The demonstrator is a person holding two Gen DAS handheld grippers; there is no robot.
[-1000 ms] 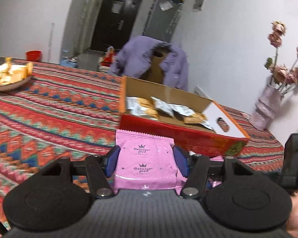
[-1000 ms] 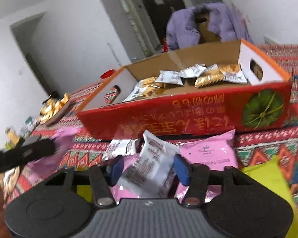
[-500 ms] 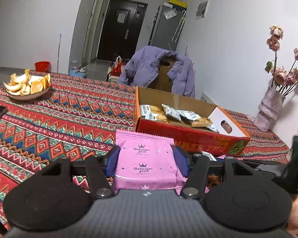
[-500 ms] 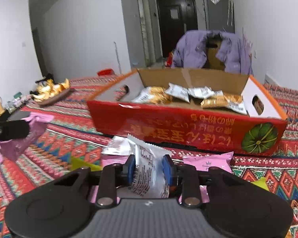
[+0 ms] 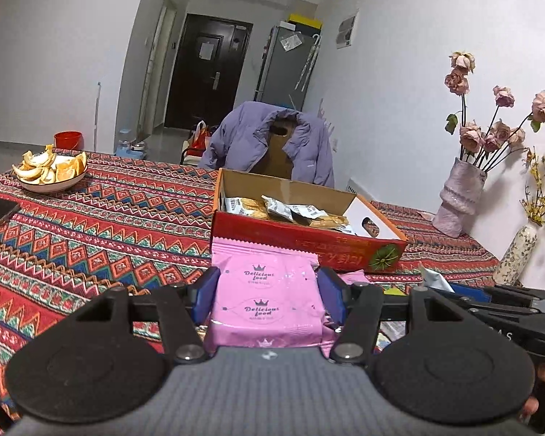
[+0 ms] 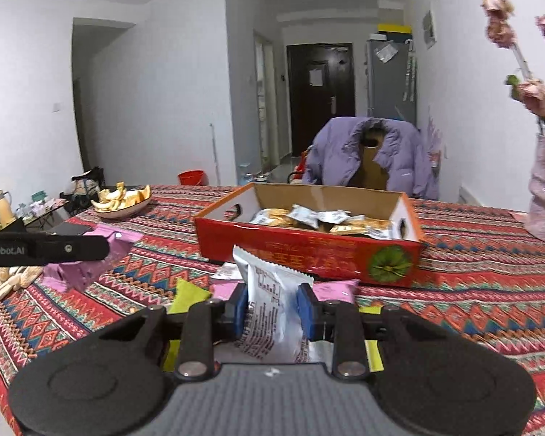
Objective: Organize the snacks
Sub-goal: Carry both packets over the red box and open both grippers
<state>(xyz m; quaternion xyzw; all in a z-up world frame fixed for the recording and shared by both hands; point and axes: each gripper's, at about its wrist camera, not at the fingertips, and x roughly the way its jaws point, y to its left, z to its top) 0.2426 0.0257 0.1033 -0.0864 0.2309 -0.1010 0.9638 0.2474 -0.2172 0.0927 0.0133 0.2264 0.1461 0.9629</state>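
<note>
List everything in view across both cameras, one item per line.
pink snack packet: one, pink, clamped in the left tongs
silver snack packet: one, silver-white, clamped in the right tongs
cardboard box: one, red outside, mid-table, holding gold and silver packets
loose packets: several, pink and yellow-green, on the cloth before the box
tablecloth: one, red patterned
bowl of orange peel: one, white, far left of the table
vase of roses: one, pinkish, by the right wall
speckled vase: one, yellow sprigs, right edge
jacket: one, purple, over a chair behind the box
bucket: one, red, on the floor
left tongs: black, blue pads
right tongs: black, blue pads
</note>
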